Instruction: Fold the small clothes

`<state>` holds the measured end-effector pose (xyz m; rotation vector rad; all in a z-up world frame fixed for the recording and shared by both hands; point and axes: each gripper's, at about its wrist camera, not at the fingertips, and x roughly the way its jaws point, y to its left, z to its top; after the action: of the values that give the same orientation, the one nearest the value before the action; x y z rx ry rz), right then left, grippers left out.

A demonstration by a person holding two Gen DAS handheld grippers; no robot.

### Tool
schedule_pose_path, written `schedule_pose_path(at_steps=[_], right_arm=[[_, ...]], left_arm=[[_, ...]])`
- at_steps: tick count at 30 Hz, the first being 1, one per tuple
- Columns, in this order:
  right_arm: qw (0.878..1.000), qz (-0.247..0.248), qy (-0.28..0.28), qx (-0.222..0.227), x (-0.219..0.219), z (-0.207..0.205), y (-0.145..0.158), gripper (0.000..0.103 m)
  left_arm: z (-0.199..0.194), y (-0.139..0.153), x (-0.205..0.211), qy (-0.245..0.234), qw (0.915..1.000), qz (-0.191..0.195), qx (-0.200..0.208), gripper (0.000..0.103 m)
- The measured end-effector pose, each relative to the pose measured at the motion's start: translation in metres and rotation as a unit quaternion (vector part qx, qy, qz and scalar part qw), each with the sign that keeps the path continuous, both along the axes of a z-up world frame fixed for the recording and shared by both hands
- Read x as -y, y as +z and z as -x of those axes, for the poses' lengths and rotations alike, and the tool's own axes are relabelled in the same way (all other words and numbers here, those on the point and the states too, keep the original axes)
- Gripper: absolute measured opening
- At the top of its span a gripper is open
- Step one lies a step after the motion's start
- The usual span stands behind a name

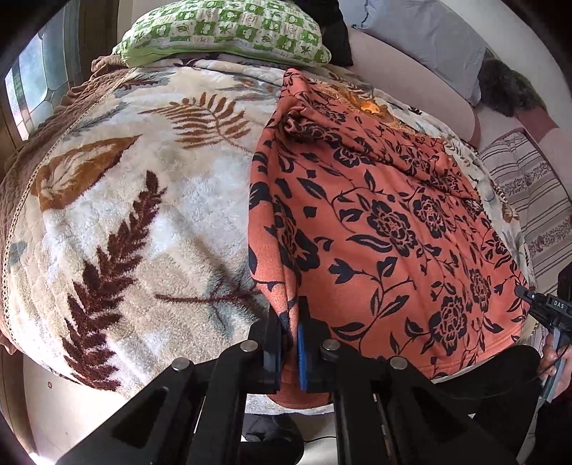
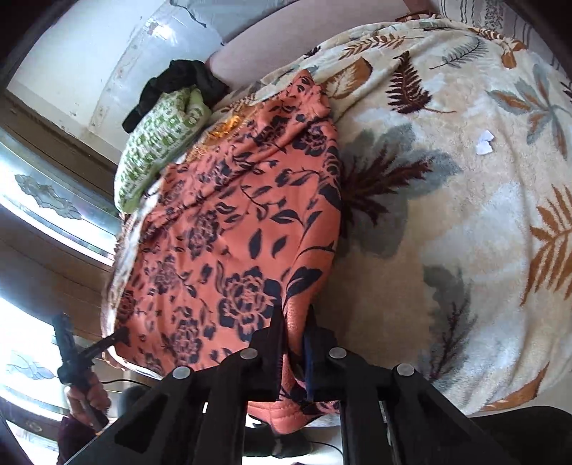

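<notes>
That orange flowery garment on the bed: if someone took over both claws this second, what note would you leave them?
Left claw: shut on the garment's near hem, at its left corner.
Right claw: shut on the same hem, at the right corner.
Garment: spread mostly flat on the leaf-print blanket, far end rumpled near the green pillow.
Done: both near corners gripped.
Left: probably carry the hem toward the far end to fold it, then smooth and fold again.

Left gripper (image 1: 289,311) and right gripper (image 2: 295,318), jaws clamped.
</notes>
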<state>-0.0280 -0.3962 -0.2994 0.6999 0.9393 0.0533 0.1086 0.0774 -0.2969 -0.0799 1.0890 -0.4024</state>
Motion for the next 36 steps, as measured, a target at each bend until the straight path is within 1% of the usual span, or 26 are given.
schedule_pose_path(at_steps=[5,7,8,9,10,12,13,15,16,17,18,19,20,21,22,23,24,26,30,33,36], right_arm=[[0.996,-0.075,-0.016,0.034,0.020,-0.010,0.024,0.009],[0.995,-0.087,-0.026,0.037,0.026,-0.013,0.027,0.009],[0.995,-0.086,-0.024,0.033,0.027,-0.016,0.026,0.009],[0.997,-0.079,-0.017,0.018,0.026,-0.020,0.023,0.009],[0.997,-0.071,-0.010,-0.008,0.026,-0.024,0.016,0.009],[0.996,-0.067,0.004,-0.051,0.020,-0.029,-0.004,0.010],[0.995,-0.072,0.013,-0.072,0.016,-0.031,-0.015,0.013],[0.990,-0.091,0.009,-0.108,0.012,-0.030,-0.036,0.015],[0.989,-0.093,0.002,-0.116,0.011,-0.029,-0.043,0.021],[0.989,-0.094,-0.005,-0.114,0.011,-0.026,-0.047,0.023],[0.989,-0.101,-0.009,-0.104,0.011,-0.024,-0.048,0.029],[0.990,-0.101,-0.009,-0.094,0.009,-0.022,-0.047,0.036],[0.992,-0.093,-0.003,-0.086,0.005,-0.022,-0.045,0.040],[0.994,-0.072,0.012,-0.077,-0.001,-0.023,-0.041,0.043],[0.996,-0.039,0.031,-0.073,-0.009,-0.024,-0.036,0.040],[0.996,-0.012,0.045,-0.077,-0.016,-0.027,-0.033,0.023],[0.995,-0.003,0.050,-0.084,-0.017,-0.028,-0.030,0.014],[0.995,-0.029,0.048,-0.085,-0.012,-0.032,-0.024,0.011],[0.996,-0.072,0.039,-0.033,0.005,-0.048,0.012,0.011],[0.995,-0.093,0.016,0.012,0.024,-0.079,0.042,0.011],[0.994,-0.092,-0.013,0.055,0.048,-0.127,0.068,0.011]], left_arm=[[-0.008,0.032,0.002,-0.009,0.9996,0.024,0.014,0.007],[-0.010,0.042,0.000,-0.008,0.9992,0.034,0.020,0.007],[-0.010,0.044,-0.001,-0.008,0.9992,0.033,0.022,0.007],[-0.010,0.044,0.001,-0.012,0.9994,0.025,0.022,0.007],[-0.009,0.040,0.002,-0.019,0.9995,0.012,0.022,0.007],[-0.007,0.026,0.006,-0.031,0.9994,-0.012,0.008,0.008],[-0.007,0.015,0.008,-0.033,0.9991,-0.026,-0.007,0.009],[-0.008,-0.008,0.012,-0.036,0.9973,-0.054,-0.033,0.010],[-0.009,-0.018,0.014,-0.034,0.9959,-0.074,-0.040,0.013],[-0.010,-0.026,0.015,-0.031,0.9943,-0.090,-0.049,0.018],[-0.011,-0.028,0.015,-0.028,0.9940,-0.091,-0.054,0.018],[-0.011,-0.027,0.014,-0.028,0.9951,-0.080,-0.051,0.018],[-0.012,-0.025,0.013,-0.028,0.9960,-0.070,-0.047,0.018],[-0.013,-0.024,0.012,-0.027,0.9964,-0.066,-0.046,0.012],[-0.014,-0.022,0.011,-0.026,0.9965,-0.065,-0.045,0.007],[-0.016,-0.020,0.010,-0.027,0.9970,-0.057,-0.044,0.007],[-0.017,-0.017,0.009,-0.026,0.9977,-0.046,-0.042,0.007],[-0.021,-0.008,0.004,-0.025,0.9986,-0.020,-0.041,0.007],[-0.045,0.023,-0.001,-0.027,0.9987,0.031,-0.030,0.007],[-0.083,0.055,0.007,-0.029,0.9983,0.050,-0.010,0.007],[-0.144,0.085,0.025,-0.031,0.9981,0.053,0.011,0.007]])
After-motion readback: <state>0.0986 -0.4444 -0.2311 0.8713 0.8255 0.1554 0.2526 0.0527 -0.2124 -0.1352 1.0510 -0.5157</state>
